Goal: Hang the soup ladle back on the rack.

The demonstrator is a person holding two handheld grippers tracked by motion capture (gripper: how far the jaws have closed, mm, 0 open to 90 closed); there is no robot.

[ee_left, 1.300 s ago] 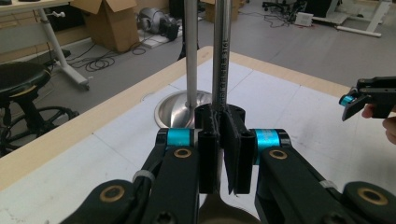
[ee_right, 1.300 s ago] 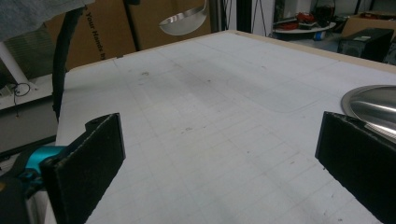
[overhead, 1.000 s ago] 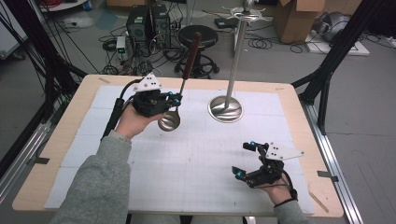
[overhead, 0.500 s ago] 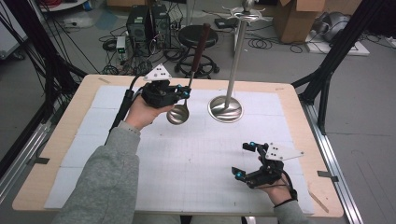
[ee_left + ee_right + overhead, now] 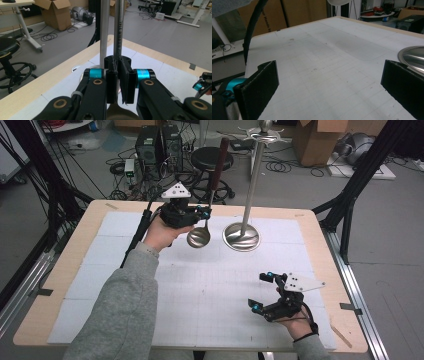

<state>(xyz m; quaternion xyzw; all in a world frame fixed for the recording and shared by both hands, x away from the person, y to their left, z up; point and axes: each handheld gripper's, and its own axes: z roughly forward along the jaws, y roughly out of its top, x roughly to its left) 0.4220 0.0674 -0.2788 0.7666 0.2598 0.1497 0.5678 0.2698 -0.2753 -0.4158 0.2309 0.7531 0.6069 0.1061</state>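
Above tabletop (image 5: 125, 270), my left hand-held gripper (image 5: 202, 214) clamps ladle (image 5: 199, 237) upright beside stand (image 5: 242, 236); right hand-held gripper (image 5: 261, 292) idle, jaws apart. Next (I judge): hook handle over stand's top.

We see a steel ladle (image 5: 199, 236) with a dark handle, held nearly upright with its bowl down. Its bowl hangs just above the table (image 5: 75, 255), beside a steel stand (image 5: 242, 236).

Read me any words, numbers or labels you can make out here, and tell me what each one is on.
Engraved marks run down the ladle handle clamped in the left gripper: too small to read.
Cardboard box print: cut off and blurred, not readable.
Nothing else legible.
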